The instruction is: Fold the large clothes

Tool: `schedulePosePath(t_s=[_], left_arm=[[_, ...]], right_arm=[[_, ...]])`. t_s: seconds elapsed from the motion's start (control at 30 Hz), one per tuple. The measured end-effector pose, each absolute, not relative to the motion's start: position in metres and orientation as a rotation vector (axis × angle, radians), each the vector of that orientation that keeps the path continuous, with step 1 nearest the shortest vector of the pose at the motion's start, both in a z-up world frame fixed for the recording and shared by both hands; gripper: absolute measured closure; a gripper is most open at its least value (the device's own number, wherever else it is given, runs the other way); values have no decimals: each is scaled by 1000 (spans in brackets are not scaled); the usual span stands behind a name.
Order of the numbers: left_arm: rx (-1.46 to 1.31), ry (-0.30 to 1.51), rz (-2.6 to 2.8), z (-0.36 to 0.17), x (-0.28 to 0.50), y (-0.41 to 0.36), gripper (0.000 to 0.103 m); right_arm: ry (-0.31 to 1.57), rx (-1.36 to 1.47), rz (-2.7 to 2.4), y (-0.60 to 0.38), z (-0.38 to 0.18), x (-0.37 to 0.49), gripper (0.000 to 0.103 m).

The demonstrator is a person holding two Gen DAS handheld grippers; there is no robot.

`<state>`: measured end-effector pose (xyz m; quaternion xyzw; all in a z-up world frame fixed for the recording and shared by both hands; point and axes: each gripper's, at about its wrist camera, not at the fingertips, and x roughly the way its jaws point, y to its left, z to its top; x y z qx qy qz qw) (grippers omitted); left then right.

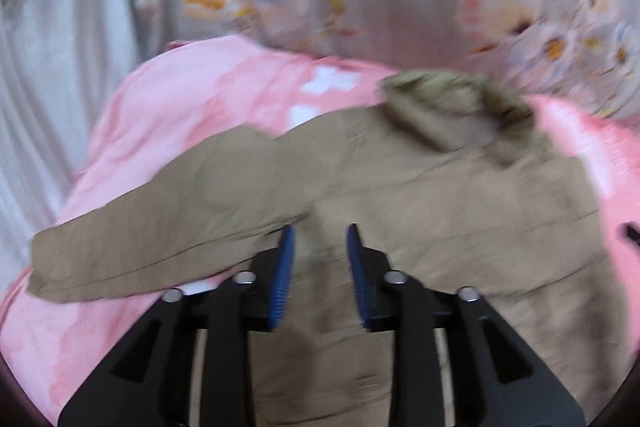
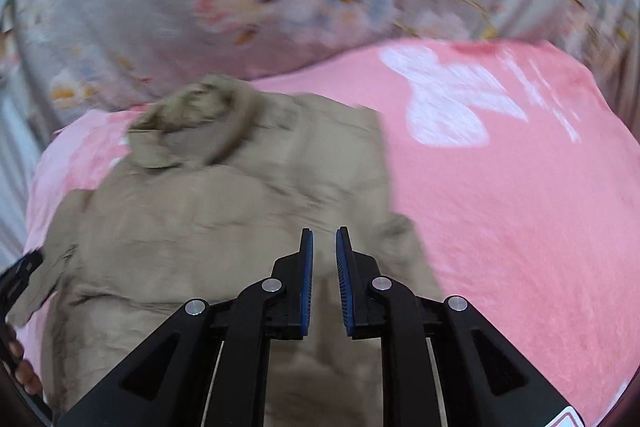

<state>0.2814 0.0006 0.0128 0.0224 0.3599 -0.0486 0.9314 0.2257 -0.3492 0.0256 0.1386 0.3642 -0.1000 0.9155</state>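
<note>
Garment: one khaki jacket (image 1: 400,187) lies flat on the pink blanket (image 1: 180,99), collar toward the top of the frame.
Sleeve: one sleeve (image 1: 160,227) stretches to the lower left, its long axis sideways, nearest your left gripper (image 1: 320,239).
Grippers: two; left half open, right gripper (image 2: 324,239) slightly open, both holding nothing.

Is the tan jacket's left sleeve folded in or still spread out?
Spread out: the sleeve stretches sideways off the tan jacket onto the pink blanket.
</note>
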Motion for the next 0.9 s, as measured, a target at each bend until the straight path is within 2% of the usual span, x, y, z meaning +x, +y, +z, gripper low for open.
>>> schedulePosePath(t_s=[0.03, 0.2, 0.33, 0.57, 0.9], left_arm=[[31, 746, -135, 15, 286, -13, 63], [111, 813, -155, -25, 306, -67, 63], [107, 866, -143, -65, 313, -73, 62], [124, 804, -97, -79, 307, -74, 52], [141, 789, -68, -82, 304, -76, 47]], right_arm=[[753, 254, -175, -333, 24, 236, 89], [838, 201, -92, -286, -12, 273, 89], [868, 195, -84, -277, -40, 278, 89], [850, 158, -113, -266, -53, 274, 89], [848, 141, -123, -263, -55, 274, 89]])
